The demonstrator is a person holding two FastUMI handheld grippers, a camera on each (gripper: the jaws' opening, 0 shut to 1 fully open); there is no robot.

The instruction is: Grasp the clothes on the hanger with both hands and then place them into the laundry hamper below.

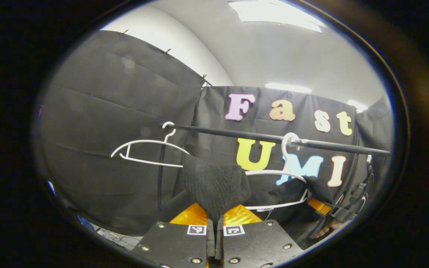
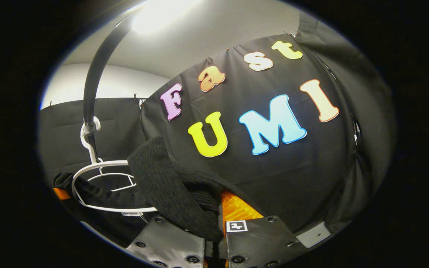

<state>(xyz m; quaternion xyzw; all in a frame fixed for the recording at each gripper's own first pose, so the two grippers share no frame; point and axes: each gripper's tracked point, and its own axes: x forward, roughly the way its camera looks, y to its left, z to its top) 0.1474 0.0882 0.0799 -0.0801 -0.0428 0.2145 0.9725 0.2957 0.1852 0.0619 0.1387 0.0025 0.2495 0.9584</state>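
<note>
A black knit garment (image 1: 214, 186) bunches up between the fingers of my left gripper (image 1: 214, 220), which is shut on it. The cloth trails right over a white hanger (image 1: 285, 175) hooked on the black rail (image 1: 237, 133). In the right gripper view the same garment (image 2: 169, 186) rises from my right gripper (image 2: 218, 225), shut on a fold of it; the cloth hides its left finger. The hanger (image 2: 99, 175) sits just to the left there, hooked on the rail (image 2: 95, 74), with dark fabric still draped through it. My right gripper (image 1: 330, 208) also appears low right in the left gripper view, a hand (image 1: 322, 232) under it.
A second, bare white hanger (image 1: 147, 149) hangs near the rail's left end. A dark upright post (image 1: 159, 178) stands below that end. The black cloth wall (image 1: 106, 123) closes in behind and to the sides. Cables lie on the floor (image 1: 119, 236) at lower left.
</note>
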